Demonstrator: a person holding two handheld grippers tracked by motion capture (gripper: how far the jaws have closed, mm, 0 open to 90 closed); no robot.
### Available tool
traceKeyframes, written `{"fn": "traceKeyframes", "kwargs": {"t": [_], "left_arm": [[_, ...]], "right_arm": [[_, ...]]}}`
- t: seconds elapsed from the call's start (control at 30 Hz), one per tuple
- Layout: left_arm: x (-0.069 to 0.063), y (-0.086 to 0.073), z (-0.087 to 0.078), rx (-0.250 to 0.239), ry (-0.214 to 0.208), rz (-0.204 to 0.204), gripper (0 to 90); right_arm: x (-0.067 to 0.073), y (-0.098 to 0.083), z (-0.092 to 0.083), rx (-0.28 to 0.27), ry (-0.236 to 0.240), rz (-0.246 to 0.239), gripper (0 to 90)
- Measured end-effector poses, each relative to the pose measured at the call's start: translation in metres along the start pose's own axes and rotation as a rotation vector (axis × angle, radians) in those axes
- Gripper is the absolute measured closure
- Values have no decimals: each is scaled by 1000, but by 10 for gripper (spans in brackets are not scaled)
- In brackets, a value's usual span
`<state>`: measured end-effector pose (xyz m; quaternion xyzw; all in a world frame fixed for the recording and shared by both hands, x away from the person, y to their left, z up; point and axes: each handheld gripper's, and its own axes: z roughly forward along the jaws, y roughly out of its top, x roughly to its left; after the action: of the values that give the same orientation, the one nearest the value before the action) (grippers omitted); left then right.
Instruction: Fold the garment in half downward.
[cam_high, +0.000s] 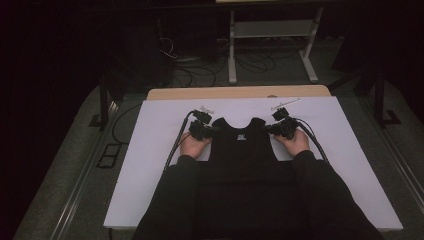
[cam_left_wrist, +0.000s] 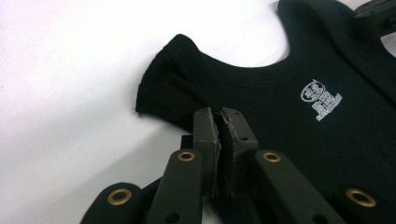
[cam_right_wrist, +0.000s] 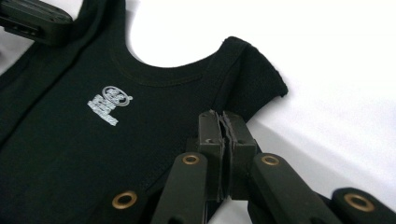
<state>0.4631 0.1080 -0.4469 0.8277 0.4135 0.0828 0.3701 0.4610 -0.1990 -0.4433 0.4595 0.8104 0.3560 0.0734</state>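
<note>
A black sleeveless top (cam_high: 242, 155) lies flat on the white table (cam_high: 155, 150), neck away from the person, with a small white logo (cam_high: 242, 136) on its chest. My left gripper (cam_high: 212, 129) sits at the top's left shoulder. In the left gripper view it (cam_left_wrist: 219, 113) is shut, its jaws pressed together on the armhole edge of the top (cam_left_wrist: 280, 126). My right gripper (cam_high: 270, 129) sits at the other shoulder. In the right gripper view it (cam_right_wrist: 221, 115) is likewise shut on the armhole edge of the top (cam_right_wrist: 140, 135).
The person's dark sleeves cover the top's lower part. A wooden strip (cam_high: 235, 92) runs along the table's far edge. Beyond it on the floor stand a white frame (cam_high: 270, 30) and loose cables (cam_high: 200, 75). Bare white table lies left and right of the top.
</note>
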Motion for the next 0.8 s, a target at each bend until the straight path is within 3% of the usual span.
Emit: {"fn": "traceKeyframes", "kwargs": {"t": [0.2,0.43,0.63,0.8], "left_arm": [[-1,2,-8,-5,-15,-14,850],[-8,7,-19,-21,-37,13,855],[-14,8,-25,-55,-54,-15,858],[-17,8,-34,-62,-62,9,858]], "right_arm": [[5,3,-10,-21,11,-11,862],[11,5,-20,-40,22,-28,866],[14,1,-27,-56,32,-36,867],[15,-1,-39,-82,40,-33,867]]}}
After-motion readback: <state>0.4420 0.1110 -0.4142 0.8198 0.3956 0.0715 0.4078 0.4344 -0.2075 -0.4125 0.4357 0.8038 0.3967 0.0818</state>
